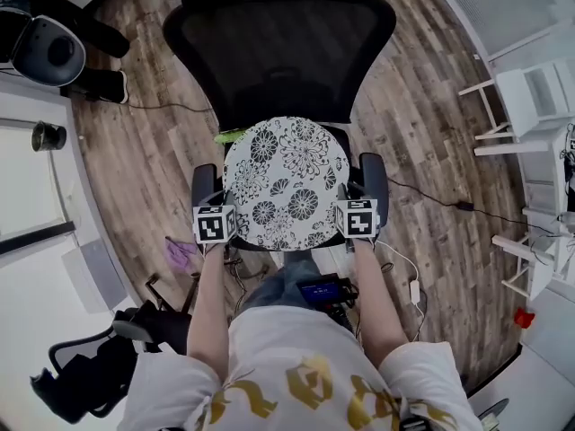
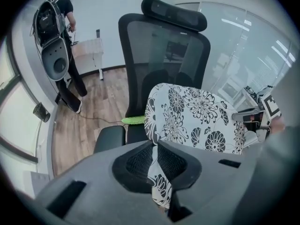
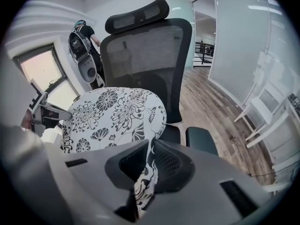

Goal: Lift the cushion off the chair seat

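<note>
A round white cushion (image 1: pixel 286 183) with black flower print hangs over the seat of a black mesh office chair (image 1: pixel 278 48), held up at its near edge on both sides. My left gripper (image 1: pixel 218 225) is shut on the cushion's left edge; in the left gripper view the cushion (image 2: pixel 194 118) runs pinched between the jaws. My right gripper (image 1: pixel 353 220) is shut on the right edge, and the right gripper view shows the cushion (image 3: pixel 112 116) pinched the same way. Most of the chair seat is hidden under the cushion.
The chair's armrests (image 1: pixel 375 185) flank the cushion. A green item (image 1: pixel 230 136) lies at the seat's back left. A cable (image 1: pixel 449 203) crosses the wood floor at right, white stools (image 1: pixel 530 106) stand far right, and a person (image 2: pixel 65 46) with equipment stands at back left.
</note>
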`<state>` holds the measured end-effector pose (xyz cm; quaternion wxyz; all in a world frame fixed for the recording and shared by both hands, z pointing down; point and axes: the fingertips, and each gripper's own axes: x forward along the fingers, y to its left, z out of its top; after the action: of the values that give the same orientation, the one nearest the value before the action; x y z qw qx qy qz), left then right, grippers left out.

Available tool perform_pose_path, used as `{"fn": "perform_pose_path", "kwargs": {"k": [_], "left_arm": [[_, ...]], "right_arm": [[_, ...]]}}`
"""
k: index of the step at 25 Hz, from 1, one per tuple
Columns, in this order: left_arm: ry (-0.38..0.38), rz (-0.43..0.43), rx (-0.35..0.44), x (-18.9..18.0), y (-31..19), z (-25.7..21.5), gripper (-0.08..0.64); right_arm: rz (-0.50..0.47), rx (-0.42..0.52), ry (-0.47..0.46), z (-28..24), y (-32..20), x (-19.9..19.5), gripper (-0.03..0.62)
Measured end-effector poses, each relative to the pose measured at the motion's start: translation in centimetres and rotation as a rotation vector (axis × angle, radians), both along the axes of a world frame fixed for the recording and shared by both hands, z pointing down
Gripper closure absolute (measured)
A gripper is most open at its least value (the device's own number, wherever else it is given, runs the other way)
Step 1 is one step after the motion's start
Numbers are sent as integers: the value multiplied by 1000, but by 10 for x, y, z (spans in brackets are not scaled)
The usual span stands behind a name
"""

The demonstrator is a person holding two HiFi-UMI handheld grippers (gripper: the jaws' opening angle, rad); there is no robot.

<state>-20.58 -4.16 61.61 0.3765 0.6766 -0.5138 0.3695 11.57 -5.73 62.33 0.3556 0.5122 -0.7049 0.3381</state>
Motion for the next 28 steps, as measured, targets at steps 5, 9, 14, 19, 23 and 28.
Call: {"fn": "perform_pose_path", "kwargs": {"k": [5,9,14,19,23,28], "left_arm": [[46,-13,17,0,3,-20,534],[70,-10,45,0,2,-38,534],[93,-14,91,4,0,-63,534],[95,-6,116,8,3,-80,534],[109,-7,133,5,6,-90,533],[121,-15,162,3,-3,-105,534]], "right_arm": [[8,15,-22,-20,6,1,563],[32,41,-39,-39,12,3,563],[45,76,-50,-59,17,7,563],[47,105,-82,-81,21,4,563],[54,143,-104,-102,22,-2,563],[52,169,-102,-122,20,-3,563]]}}
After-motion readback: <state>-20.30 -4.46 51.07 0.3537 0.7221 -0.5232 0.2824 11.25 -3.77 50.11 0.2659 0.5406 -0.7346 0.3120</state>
